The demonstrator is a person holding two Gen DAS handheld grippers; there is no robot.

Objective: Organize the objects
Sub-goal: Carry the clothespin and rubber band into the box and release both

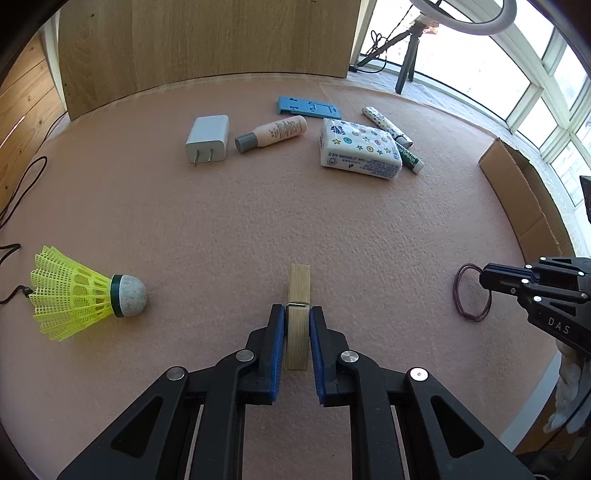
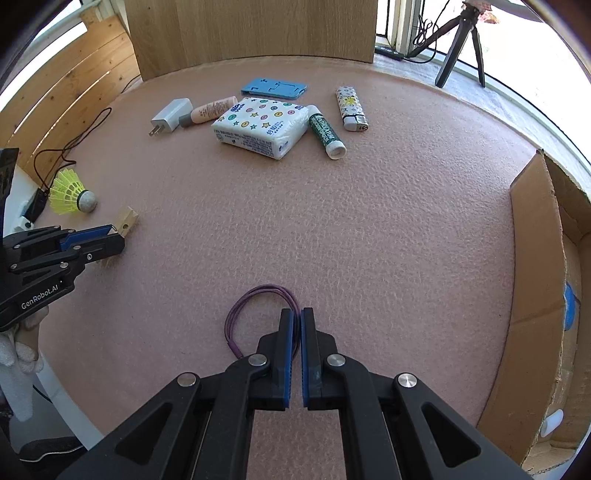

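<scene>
My left gripper (image 1: 297,311) is shut on a wooden clothespin (image 1: 298,291) that lies on the pink mat; it also shows in the right wrist view (image 2: 127,221). My right gripper (image 2: 297,314) is shut on a purple hair tie (image 2: 255,299) resting on the mat; the tie also shows in the left wrist view (image 1: 472,291). A yellow shuttlecock (image 1: 81,291) lies left of the clothespin. Further back lie a white charger (image 1: 207,138), a small lotion bottle (image 1: 273,133), a blue holder (image 1: 308,107), a tissue pack (image 1: 360,149), a lip balm (image 2: 327,133) and a patterned lighter (image 2: 351,109).
An open cardboard box (image 2: 532,295) stands at the mat's right edge. A wooden board (image 2: 251,29) rises behind the mat. A tripod (image 2: 460,40) stands at the back right by the window. Cables (image 2: 74,140) trail off the left edge.
</scene>
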